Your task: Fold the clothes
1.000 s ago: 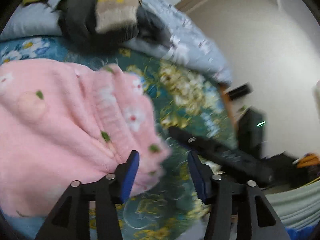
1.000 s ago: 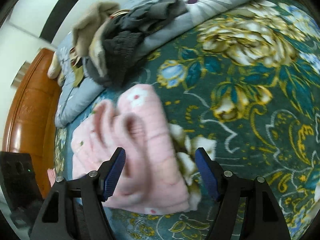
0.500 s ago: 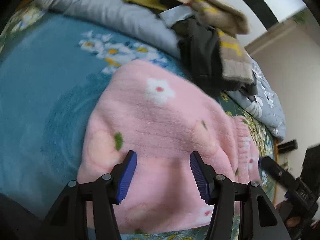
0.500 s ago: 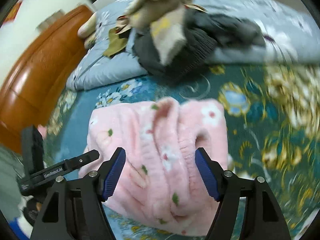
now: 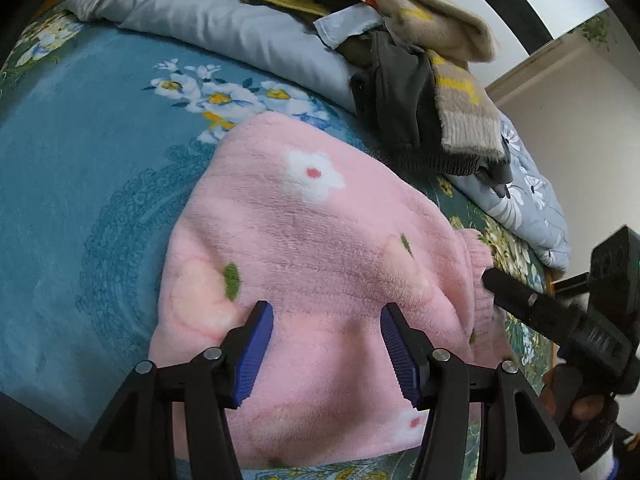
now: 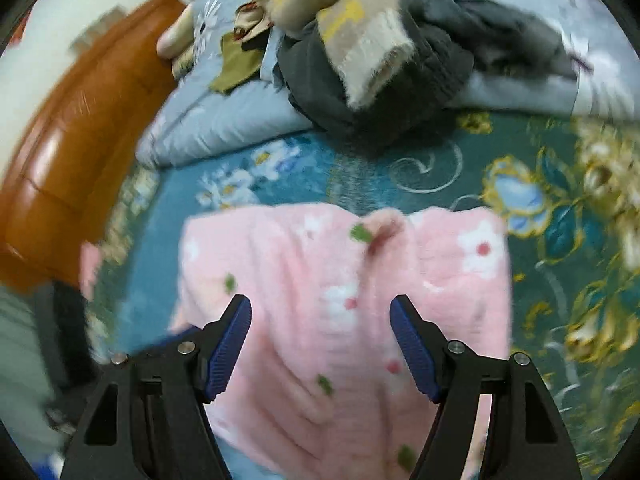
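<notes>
Left claw [image 5: 326, 344] and right claw [image 6: 320, 344] both gaped empty over the pink fleece garment [image 5: 320, 264], mid-fold; next move needed an edge grab.

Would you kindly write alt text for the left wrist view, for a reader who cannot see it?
The open left gripper hovers over a folded pink fleece garment with white flowers, lying on a teal floral bedspread. Behind it, a pile of unfolded clothes sits on a grey quilt, and the right gripper reaches in from the right edge.
</notes>
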Available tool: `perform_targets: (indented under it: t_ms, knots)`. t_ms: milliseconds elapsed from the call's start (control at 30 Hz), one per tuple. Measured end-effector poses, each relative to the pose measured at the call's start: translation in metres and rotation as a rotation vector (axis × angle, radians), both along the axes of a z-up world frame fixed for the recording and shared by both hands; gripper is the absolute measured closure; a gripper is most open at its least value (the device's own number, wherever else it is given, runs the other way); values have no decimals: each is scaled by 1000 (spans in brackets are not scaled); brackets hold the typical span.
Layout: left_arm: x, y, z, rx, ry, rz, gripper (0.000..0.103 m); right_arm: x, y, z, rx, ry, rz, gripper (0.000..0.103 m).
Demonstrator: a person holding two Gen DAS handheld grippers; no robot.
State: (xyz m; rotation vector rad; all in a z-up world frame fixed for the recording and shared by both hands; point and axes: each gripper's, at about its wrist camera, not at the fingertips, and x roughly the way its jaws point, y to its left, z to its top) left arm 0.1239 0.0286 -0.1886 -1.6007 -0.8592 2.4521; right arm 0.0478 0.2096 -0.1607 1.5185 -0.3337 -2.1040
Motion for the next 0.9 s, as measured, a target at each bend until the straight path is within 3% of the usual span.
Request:
perform_targets:
  t_ms: [67, 167, 200, 267, 333, 367, 433, 467, 567, 700, 800, 900]
  knots:
    - [-1, 0, 0, -2, 0, -2, 43, -2, -5, 1, -43, -13, 20, 30]
    - [0, -2, 0, 9, 2, 4, 43, -5, -7, -6, -20, -21, 10, 30]
    - [0, -3, 0, 15, 3, 7, 43, -7, -5, -9, -15, -30, -9, 31]
    - [0, -5, -1, 26, 2, 14, 43, -13, 12, -21, -103, -106, -123, 36]
    - [1, -6, -1, 31, 1, 19, 43, -15, 20, -26, -143, -149, -177, 53]
    - [1, -6, -1, 31, 0, 20, 43, -14, 19, -26, -124, -154, -173, 59]
    - [1, -6, -2, 34, -1, 23, 43, -11, 12, -23, -93, -155, -130, 88]
    - [1, -7, -2, 38, 0, 25, 43, -7, 8, -19, -98, -150, -107, 93]
    - [4, -9, 1, 57, 17, 35, 43, 2, 11, -1, -156, -109, -100, 95]
    - [8, -13, 8, 94, 67, 41, 43, 9, 45, 30, -239, -29, -181, 96]
    - [6, -9, 7, 101, 59, 21, 43, 11, 60, 33, -134, 6, -175, 96]
    - [3, 0, 5, 59, 35, -13, 43, 7, 66, 5, -55, -50, -197, 96]
